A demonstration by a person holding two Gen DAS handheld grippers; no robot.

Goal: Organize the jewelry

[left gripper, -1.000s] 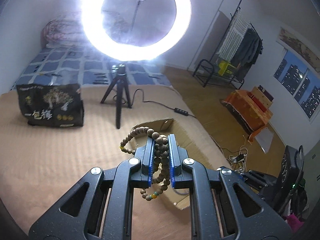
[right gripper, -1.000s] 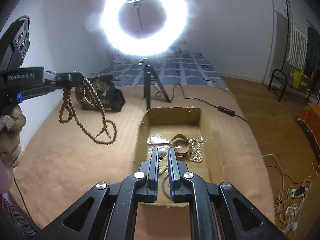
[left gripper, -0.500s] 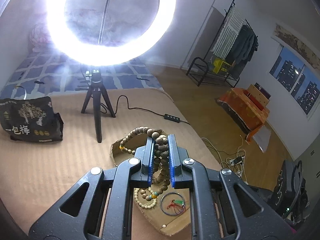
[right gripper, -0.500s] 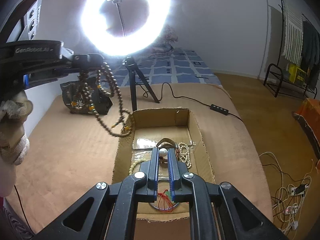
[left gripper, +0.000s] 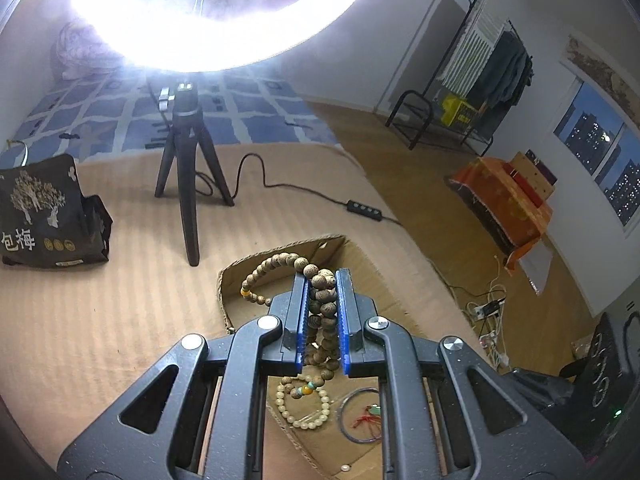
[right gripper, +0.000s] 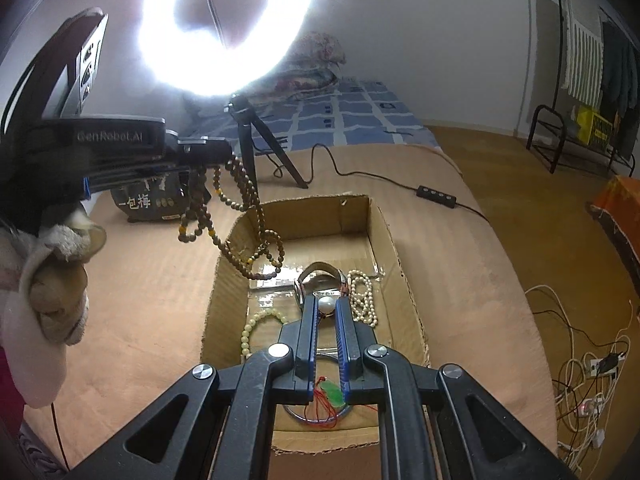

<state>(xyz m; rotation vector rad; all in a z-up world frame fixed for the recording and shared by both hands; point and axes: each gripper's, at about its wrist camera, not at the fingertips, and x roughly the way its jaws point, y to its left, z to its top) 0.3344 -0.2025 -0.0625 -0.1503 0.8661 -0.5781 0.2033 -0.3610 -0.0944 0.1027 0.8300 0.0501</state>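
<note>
- a lit bedroom: a tan ribbed bed cover (left gripper: 100, 300) with a ring light (right gripper: 224, 28) on a small tripod (left gripper: 184, 184) and a dark printed bag (left gripper: 44, 212) near it, wood floor and a clothes rack (left gripper: 480, 80) beyond.
- an open cardboard box (right gripper: 396, 248) lies on the cover; in it are a pale bead bracelet (right gripper: 256, 324), a white bead strand (right gripper: 362, 296), a watch-like band (right gripper: 320, 276) and a thin bangle with a red cord and green charm (right gripper: 324, 404).
- left tool (left gripper: 324, 312): narrow, clamped on a wooden bead necklace (left gripper: 320, 304). seen from the right wrist, the strand's loops hang down from the left tool (right gripper: 216, 156), and the lowest loops dangle over the box's near-left wall, partly inside.
- right tool (right gripper: 326, 340): narrow, pinching a small white pearl (right gripper: 326, 305) at its tips, over the middle of the box.
- the key relation: the necklace hangs vertically, and the box floor lies straight below and slightly right of it in the right wrist view. the left hand is the nearer one to that left wall.
- judgement: lowering the strand further inward before letting go should keep loops from draping over the wall.
</note>
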